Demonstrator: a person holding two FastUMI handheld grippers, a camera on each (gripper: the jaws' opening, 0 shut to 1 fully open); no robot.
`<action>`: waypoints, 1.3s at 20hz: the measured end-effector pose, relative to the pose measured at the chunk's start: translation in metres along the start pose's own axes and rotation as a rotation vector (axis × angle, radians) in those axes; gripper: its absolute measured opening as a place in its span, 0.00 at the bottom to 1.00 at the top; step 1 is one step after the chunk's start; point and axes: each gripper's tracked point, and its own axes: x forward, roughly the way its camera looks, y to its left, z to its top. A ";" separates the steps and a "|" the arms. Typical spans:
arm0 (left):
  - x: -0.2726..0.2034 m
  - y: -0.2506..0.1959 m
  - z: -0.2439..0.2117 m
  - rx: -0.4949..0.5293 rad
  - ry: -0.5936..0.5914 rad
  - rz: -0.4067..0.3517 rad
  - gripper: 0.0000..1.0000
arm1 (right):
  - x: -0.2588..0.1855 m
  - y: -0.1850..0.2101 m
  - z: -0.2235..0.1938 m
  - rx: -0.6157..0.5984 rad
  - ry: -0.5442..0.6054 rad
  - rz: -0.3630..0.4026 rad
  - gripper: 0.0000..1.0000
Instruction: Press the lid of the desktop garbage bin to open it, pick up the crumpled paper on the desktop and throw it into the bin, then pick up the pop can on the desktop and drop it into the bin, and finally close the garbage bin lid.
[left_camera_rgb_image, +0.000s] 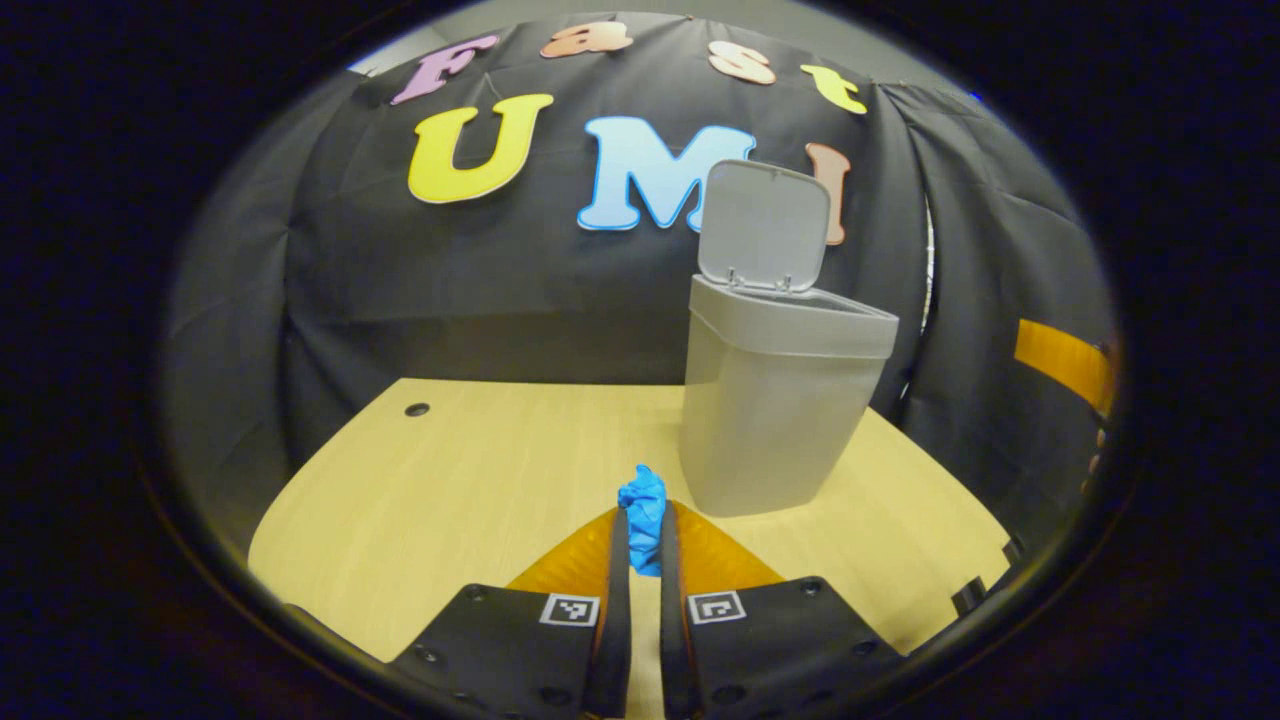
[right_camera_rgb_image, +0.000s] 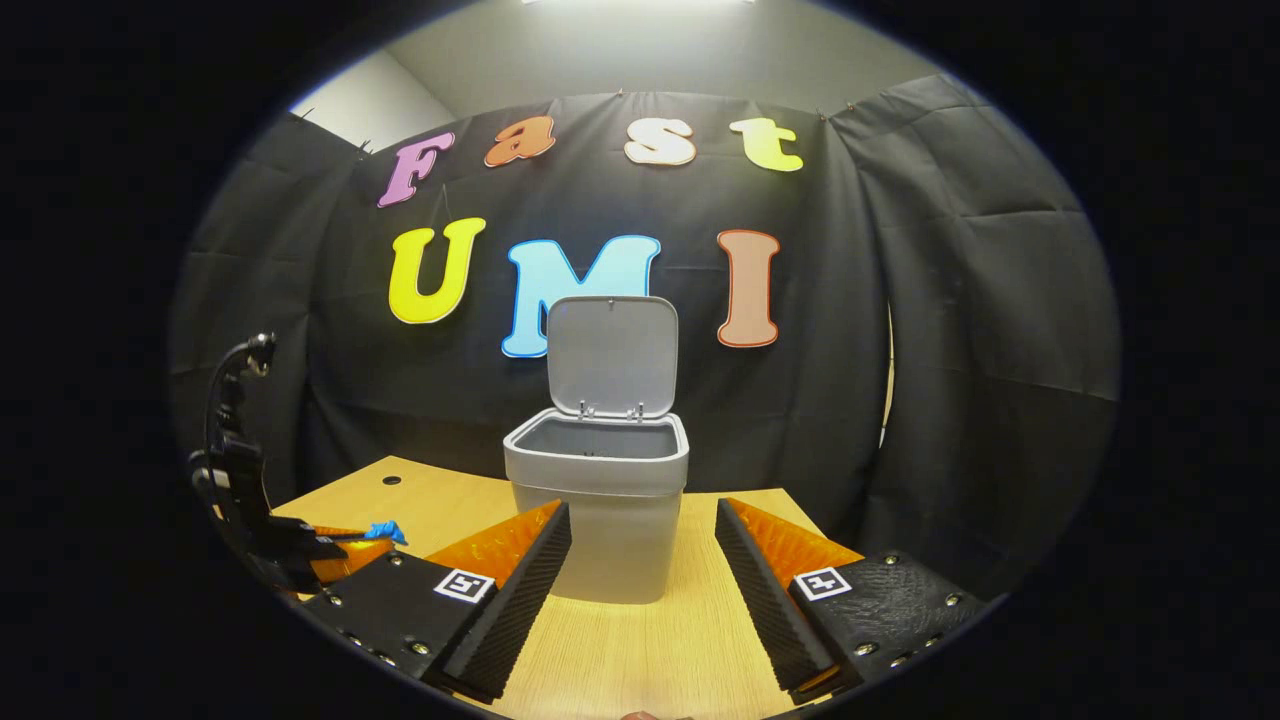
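The grey desktop bin (left_camera_rgb_image: 770, 420) stands on the wooden table (left_camera_rgb_image: 470, 480) with its lid (left_camera_rgb_image: 765, 225) swung up and open. A blue crumpled paper (left_camera_rgb_image: 642, 495) is pinched between the fingers of my left gripper (left_camera_rgb_image: 645, 512), just left of and in front of the bin's base. In the right gripper view the bin (right_camera_rgb_image: 612, 545) sits straight ahead, its lid (right_camera_rgb_image: 612, 355) upright and its mouth showing. My right gripper (right_camera_rgb_image: 642, 508) is open and wide, its fingers apart from the bin on either side. The left gripper (right_camera_rgb_image: 375, 538) with the blue paper (right_camera_rgb_image: 385, 530) shows at far left.
The black cloth wall hangs close behind the bin. A small round hole (left_camera_rgb_image: 417, 409) marks the table's far left corner. The table's right edge (left_camera_rgb_image: 960, 480) runs close beside the bin. Bare tabletop (right_camera_rgb_image: 620, 650) lies between my right gripper's fingers and the bin.
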 end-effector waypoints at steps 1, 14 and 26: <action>0.003 -0.007 0.009 0.010 -0.016 -0.014 0.21 | 0.001 -0.002 0.001 -0.001 -0.001 -0.003 0.94; 0.058 -0.102 0.130 0.025 -0.202 -0.168 0.16 | 0.004 -0.021 -0.002 -0.014 0.013 0.019 0.93; 0.130 -0.133 0.176 0.046 -0.227 -0.142 0.19 | 0.008 -0.036 -0.006 -0.025 0.018 0.081 0.94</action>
